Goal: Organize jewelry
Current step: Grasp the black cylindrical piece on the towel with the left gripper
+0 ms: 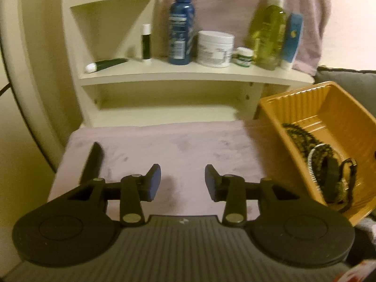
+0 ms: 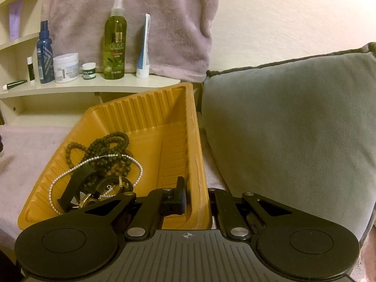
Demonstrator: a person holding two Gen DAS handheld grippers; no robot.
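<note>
An orange ribbed tray (image 2: 141, 96) rests tilted on a pink cloth. In it lie dark bead necklaces (image 2: 105, 145), a pearl chain (image 2: 77, 169) and a black strap (image 2: 77, 183). My right gripper (image 2: 197, 197) is shut on the tray's near right wall, with one finger inside and one outside. In the left wrist view the tray (image 1: 293, 94) sits at the right with the beads (image 1: 300, 138) and a watch-like piece (image 1: 338, 183) in it. My left gripper (image 1: 182, 176) hovers open over the bare pink cloth (image 1: 164, 145), left of the tray, with nothing between its fingers.
A cream shelf (image 1: 188, 72) behind the cloth carries a blue bottle (image 1: 181, 23), a white jar (image 1: 215, 48), a green oil bottle (image 2: 115, 40) and tubes. A grey cushion (image 2: 293, 122) presses against the tray's right side. A dark narrow object (image 1: 94, 159) lies left on the cloth.
</note>
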